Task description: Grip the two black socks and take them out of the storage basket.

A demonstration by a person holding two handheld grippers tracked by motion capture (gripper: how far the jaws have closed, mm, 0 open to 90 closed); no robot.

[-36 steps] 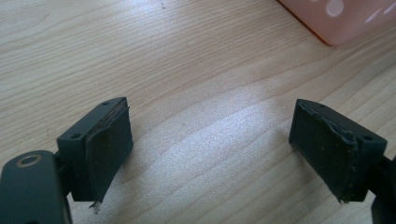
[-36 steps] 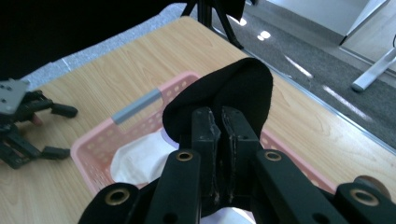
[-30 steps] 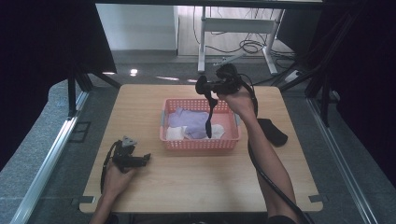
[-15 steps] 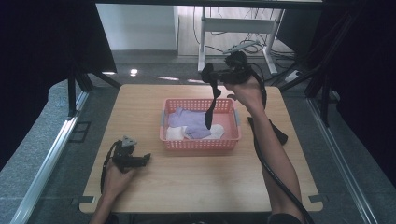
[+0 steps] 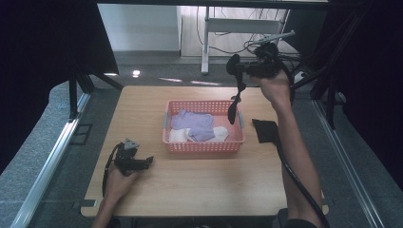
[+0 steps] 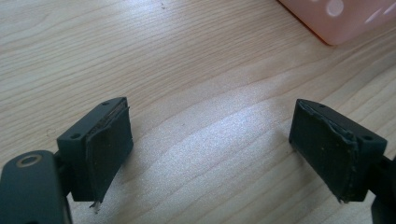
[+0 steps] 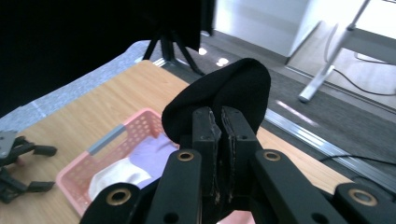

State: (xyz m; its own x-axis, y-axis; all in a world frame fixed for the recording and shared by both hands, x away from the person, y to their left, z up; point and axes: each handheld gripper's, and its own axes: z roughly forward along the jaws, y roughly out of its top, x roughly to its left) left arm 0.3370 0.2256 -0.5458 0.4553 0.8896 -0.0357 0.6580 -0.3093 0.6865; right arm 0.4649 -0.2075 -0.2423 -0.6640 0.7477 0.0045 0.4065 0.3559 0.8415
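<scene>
The table (image 5: pixel 204 185) has broad bare wood along its near edge and across its left half; the pink basket (image 5: pixel 203 146) sits a little right of centre, clear of every edge. A dark cloth (image 5: pixel 265 130) lies flat just right of the basket, near the right edge, partly under the right forearm.

The left gripper (image 5: pixel 146 162) rests low on the near-left wood, well apart from the basket, held by the left hand (image 5: pixel 116 183). In the left gripper view its jaws stand wide apart with only wood grain between them, gripping nothing; a corner of the basket shows at the upper right.

The right gripper (image 5: pixel 234 66) is raised above the far right corner of the table, held by the right hand (image 5: pixel 273 85). Its jaws are clamped tight on a black sock (image 5: pixel 233 108), which hangs down so its lower end dangles over the basket's right end. In the right gripper view the sock (image 7: pixel 219 100) bulges above the closed jaws.

Inside the basket lie a purple sock (image 5: pixel 195 122) and a white sock (image 5: pixel 216 134), the purple one overlapping the white
</scene>
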